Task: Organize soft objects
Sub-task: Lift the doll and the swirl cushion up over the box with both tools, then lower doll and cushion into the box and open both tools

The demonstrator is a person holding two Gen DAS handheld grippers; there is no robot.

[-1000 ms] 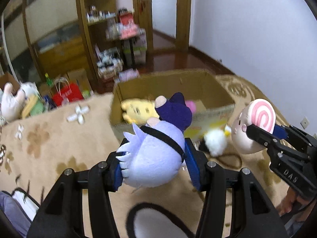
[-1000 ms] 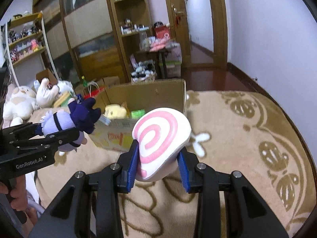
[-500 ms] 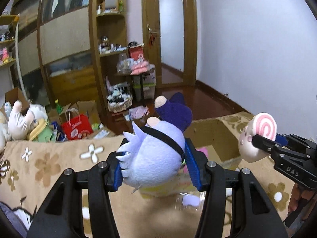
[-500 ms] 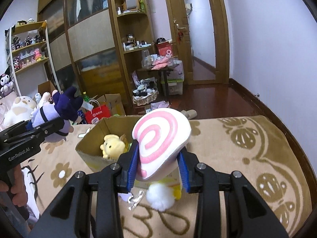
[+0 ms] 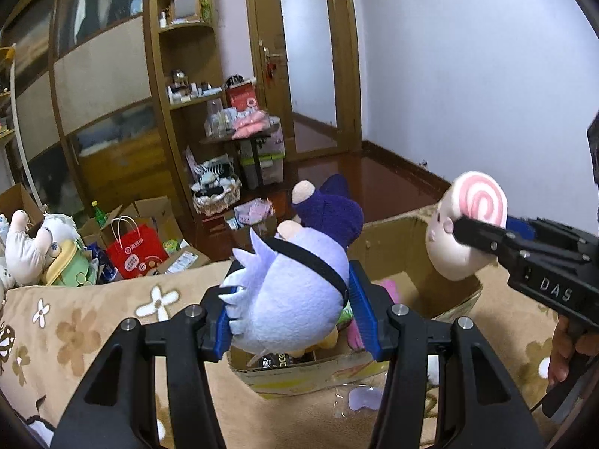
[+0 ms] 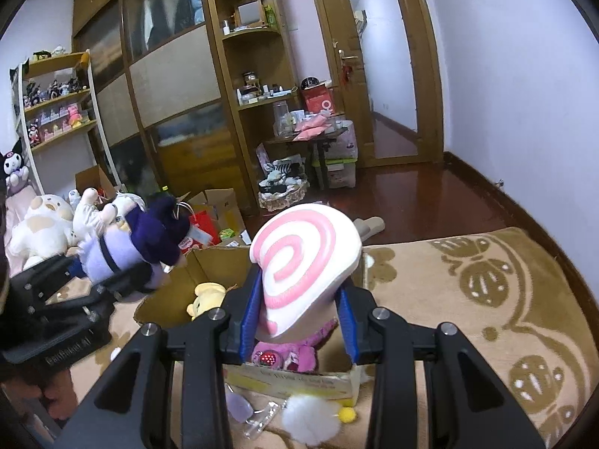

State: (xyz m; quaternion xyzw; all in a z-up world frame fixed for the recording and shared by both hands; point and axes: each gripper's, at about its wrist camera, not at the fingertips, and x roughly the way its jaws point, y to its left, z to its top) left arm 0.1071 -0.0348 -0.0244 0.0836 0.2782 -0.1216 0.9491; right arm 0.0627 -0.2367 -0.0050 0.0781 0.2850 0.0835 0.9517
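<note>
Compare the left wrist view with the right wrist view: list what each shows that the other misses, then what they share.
Only the left wrist view shows the face of the swirl-capped plush and the person's hand under the right gripper.

Only the right wrist view shows the tall toy shelf, the white fluffy pompom in front of the box, and the pink plush in full.

Both show the cardboard box on the beige blanket, the purple plush clamped in the left gripper's jaws, and the swirl plush clamped in the right gripper's jaws.
</note>
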